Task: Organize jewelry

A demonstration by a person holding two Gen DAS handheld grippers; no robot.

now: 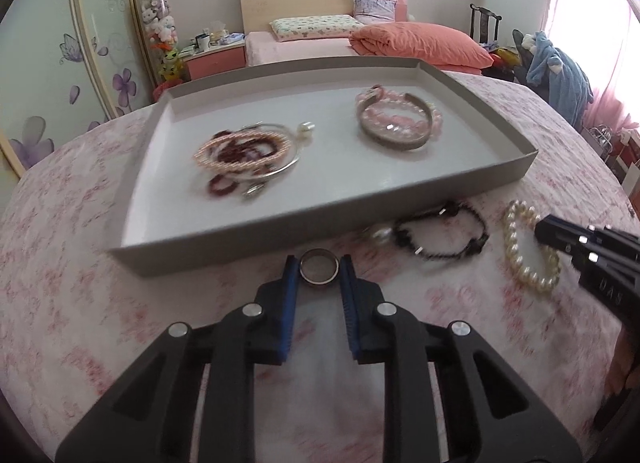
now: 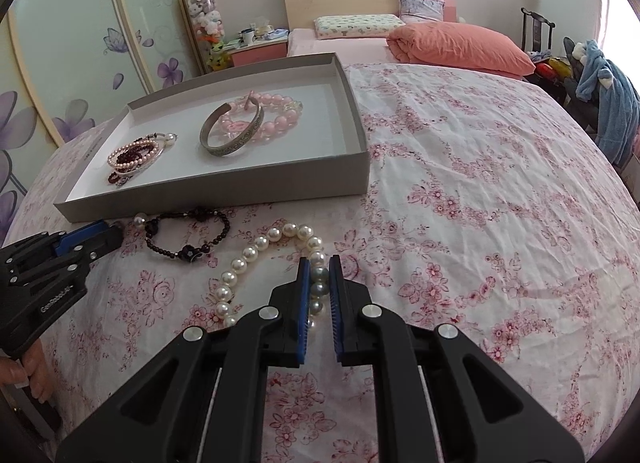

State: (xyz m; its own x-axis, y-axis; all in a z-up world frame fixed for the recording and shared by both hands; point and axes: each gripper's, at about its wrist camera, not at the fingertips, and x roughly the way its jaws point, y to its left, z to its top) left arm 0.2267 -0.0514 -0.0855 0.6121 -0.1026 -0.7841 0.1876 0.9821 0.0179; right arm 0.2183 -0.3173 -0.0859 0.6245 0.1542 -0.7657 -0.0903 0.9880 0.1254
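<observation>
The left gripper [image 1: 319, 263] pinches a metal ring [image 1: 319, 265] on the flowered cloth [image 2: 460, 183], just before the tray [image 1: 312, 223]. The right gripper [image 2: 319, 263] clamps the pearl bracelet [image 2: 256, 255], its nearest beads hidden between the pads. The tray's bracelets blur in the left view.

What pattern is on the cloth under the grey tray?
White cloth printed with pink flowers, under the shallow grey cardboard tray; clearest in the right wrist view.
</observation>
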